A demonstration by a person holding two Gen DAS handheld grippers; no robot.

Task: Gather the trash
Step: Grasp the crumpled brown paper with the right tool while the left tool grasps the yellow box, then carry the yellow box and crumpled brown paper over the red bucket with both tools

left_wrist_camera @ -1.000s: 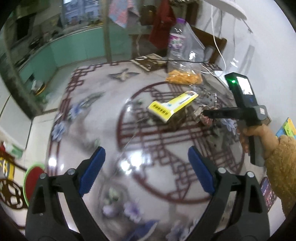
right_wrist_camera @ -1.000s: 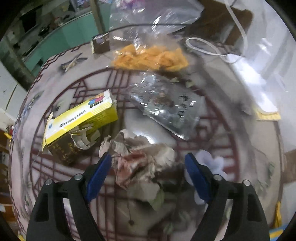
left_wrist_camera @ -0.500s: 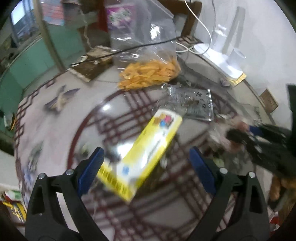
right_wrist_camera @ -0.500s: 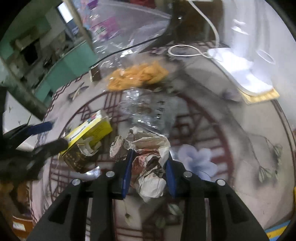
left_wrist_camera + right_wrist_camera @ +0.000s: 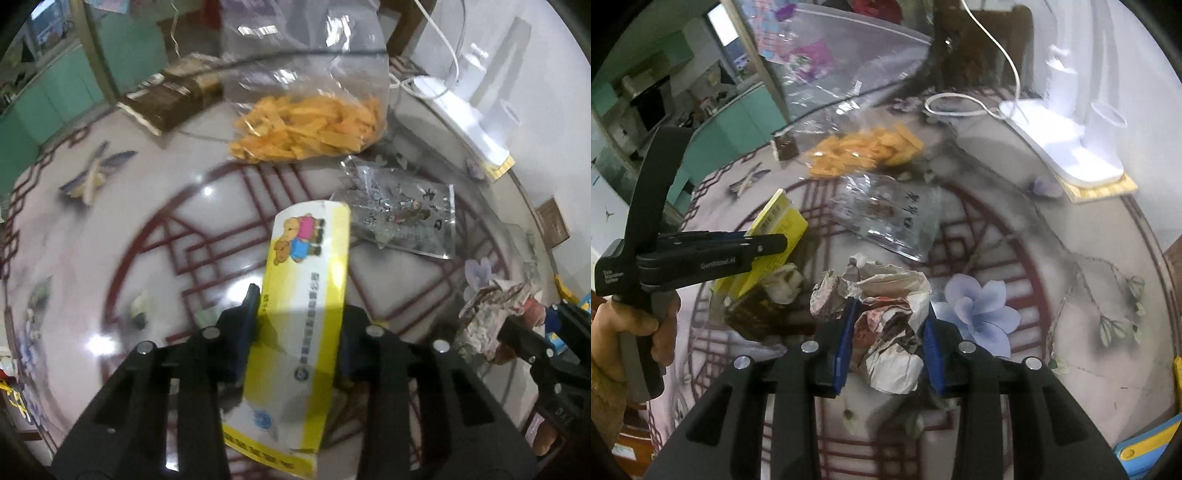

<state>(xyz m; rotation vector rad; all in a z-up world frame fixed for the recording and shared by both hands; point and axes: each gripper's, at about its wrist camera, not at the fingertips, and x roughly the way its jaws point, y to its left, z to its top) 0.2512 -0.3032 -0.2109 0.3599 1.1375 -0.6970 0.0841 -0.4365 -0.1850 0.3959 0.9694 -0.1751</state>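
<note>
Left wrist view shows my left gripper point(image 5: 299, 325) pinching the yellow carton point(image 5: 295, 332) across its light, crushable middle, while my right gripper point(image 5: 886, 347) squeezes the soft crumpled paper wad point(image 5: 886, 325) between its pads, both needing gentle pressure

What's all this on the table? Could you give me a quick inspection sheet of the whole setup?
Surface: glossy patterned table.
Job's things: yellow carton; crumpled paper wad; clear wrapper lying flat.
Clutter: bag of orange snacks; brown box.
Grippers: left hand-held gripper shut on carton; right hand-held gripper shut on wad.
Cables: white cable coiled at the far edge.
Surroundings: teal cabinets.
</note>
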